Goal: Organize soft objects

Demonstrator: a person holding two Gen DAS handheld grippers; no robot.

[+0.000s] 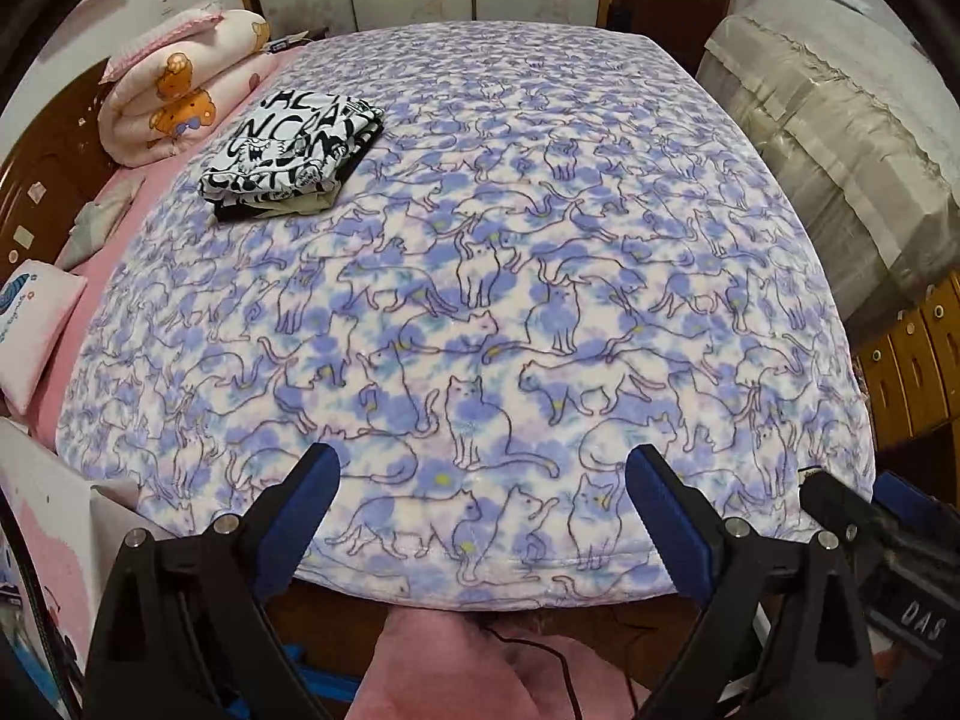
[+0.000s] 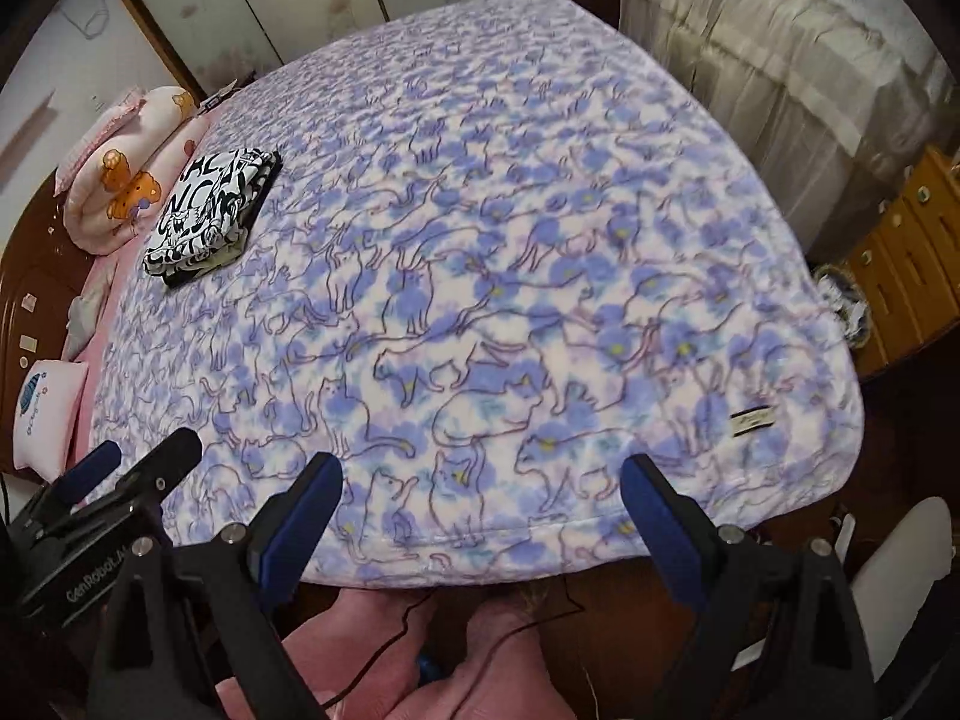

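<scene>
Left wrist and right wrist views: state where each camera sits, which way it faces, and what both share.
Left wrist view: sits on the left hand-held gripper at the near bed edge, facing across the purple cat-print fleece blanket; its blue-padded fingers are open, and the right hand-held gripper shows at the lower right.
Right wrist view: sits on the right hand-held gripper, facing the same way from further right; fingers open, the left one shows at lower left.
Shared: the blanket, the folded black-and-white printed cloth, and the rolled pink bear-print quilt.

A bed (image 1: 120,222) carries a purple cat-print blanket (image 1: 540,276) spread flat across it. A stack of folded clothes (image 1: 294,153) lies on the blanket near the far left. A rolled pink quilt (image 1: 180,90) and a small pillow (image 1: 36,324) rest on the pink sheet beside it.
</scene>
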